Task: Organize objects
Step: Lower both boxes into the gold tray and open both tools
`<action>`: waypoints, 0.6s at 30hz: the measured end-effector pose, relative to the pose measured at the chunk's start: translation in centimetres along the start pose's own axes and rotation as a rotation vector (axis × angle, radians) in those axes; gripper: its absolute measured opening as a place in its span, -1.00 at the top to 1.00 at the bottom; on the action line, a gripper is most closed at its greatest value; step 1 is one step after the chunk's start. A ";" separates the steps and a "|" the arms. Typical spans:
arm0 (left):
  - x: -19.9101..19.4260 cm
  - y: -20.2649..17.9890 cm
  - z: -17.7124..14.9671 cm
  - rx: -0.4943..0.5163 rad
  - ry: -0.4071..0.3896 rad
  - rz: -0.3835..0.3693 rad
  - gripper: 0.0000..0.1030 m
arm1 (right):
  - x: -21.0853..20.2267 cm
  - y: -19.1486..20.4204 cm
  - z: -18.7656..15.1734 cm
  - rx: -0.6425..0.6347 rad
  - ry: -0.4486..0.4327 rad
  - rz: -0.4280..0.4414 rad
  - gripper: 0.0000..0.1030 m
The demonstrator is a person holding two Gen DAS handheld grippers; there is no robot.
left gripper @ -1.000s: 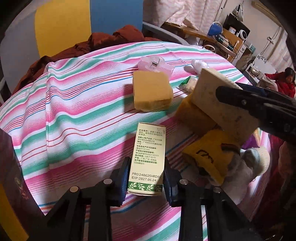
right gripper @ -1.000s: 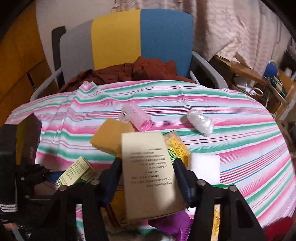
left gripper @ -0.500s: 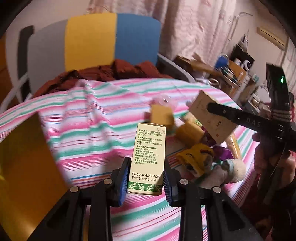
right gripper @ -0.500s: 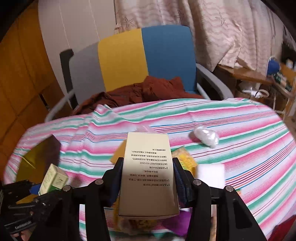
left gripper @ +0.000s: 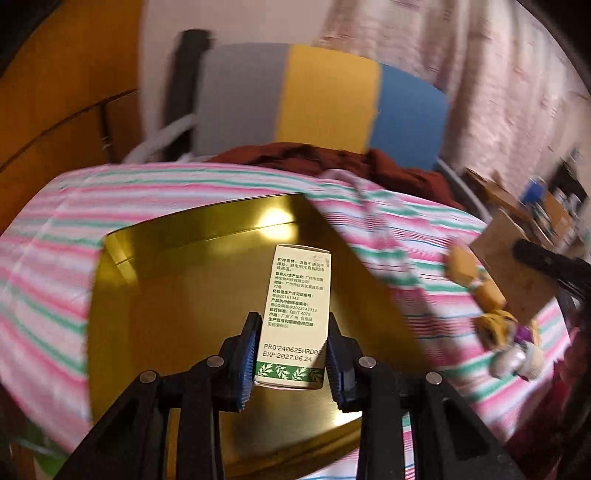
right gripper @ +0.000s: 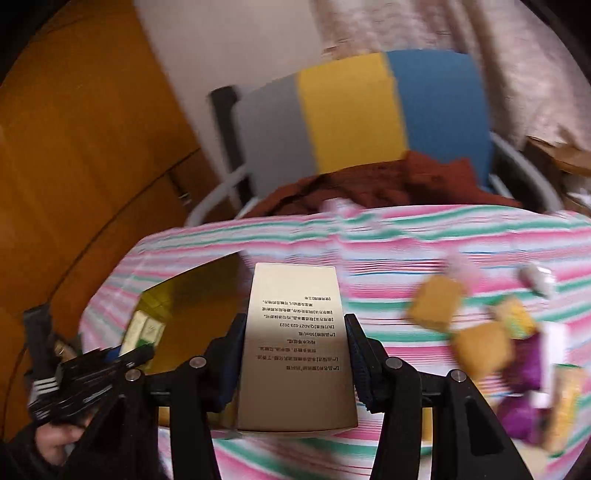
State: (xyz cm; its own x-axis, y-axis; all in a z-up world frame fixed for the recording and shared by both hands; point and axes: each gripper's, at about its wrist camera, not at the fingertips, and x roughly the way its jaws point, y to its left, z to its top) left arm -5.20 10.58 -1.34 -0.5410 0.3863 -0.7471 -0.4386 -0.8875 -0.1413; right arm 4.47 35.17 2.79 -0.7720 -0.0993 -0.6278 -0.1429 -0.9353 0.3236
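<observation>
My left hand-held gripper (left gripper: 291, 356), clamping the small green-trimmed carton (left gripper: 295, 317), has swung over the gold box (left gripper: 166, 295) at frame centre, ready to drop, while my right hand-held gripper (right gripper: 295, 354) grips the beige carton (right gripper: 295, 350).

This looks like a lived-in home room: a bench under a pink, green and white striped cloth (left gripper: 207, 184), a grey, yellow and blue chair (right gripper: 354, 110) draped with rust-brown clothing (right gripper: 388, 181), pale patterned curtains (right gripper: 461, 26), orange wooden panelling (right gripper: 74, 147).
</observation>
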 end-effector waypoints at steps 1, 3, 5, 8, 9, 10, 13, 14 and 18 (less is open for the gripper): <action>-0.1 1.1 -0.2 -0.019 -0.002 0.019 0.38 | 0.8 1.6 -0.1 -0.022 0.016 0.023 0.01; -0.3 3.3 -1.0 -0.062 0.000 0.065 0.38 | 2.6 4.8 -0.4 -0.065 0.052 0.060 0.01; -0.4 5.1 -1.8 -0.093 0.010 0.088 0.37 | 4.4 7.4 -0.9 -0.095 0.094 0.091 0.01; -0.7 7.0 -3.2 -0.128 0.020 0.110 0.16 | 6.5 10.7 -2.2 -0.113 0.149 0.136 -0.02; -0.8 7.3 -3.5 -0.140 0.022 0.114 0.13 | 7.1 11.5 -2.5 -0.113 0.168 0.152 -0.02; -1.0 7.8 -3.9 -0.155 0.021 0.119 0.09 | 7.7 12.4 -2.9 -0.110 0.184 0.170 -0.02; -1.7 8.8 -4.4 -0.186 0.007 0.151 0.03 | 8.8 14.4 -3.8 -0.108 0.227 0.240 -0.14; -2.3 9.5 -4.7 -0.209 -0.003 0.158 0.02 | 9.0 15.0 -4.1 -0.119 0.231 0.245 -0.20; -3.6 10.8 -5.2 -0.253 -0.036 0.176 0.01 | 8.9 15.7 -5.0 -0.152 0.237 0.221 -0.28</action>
State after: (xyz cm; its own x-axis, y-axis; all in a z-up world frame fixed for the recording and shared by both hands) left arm -4.26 -1.70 -3.52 -0.6201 0.2260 -0.7513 -0.1458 -0.9741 -0.1727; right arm -1.51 17.87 -1.23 -0.6064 -0.3644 -0.7067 0.1195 -0.9205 0.3721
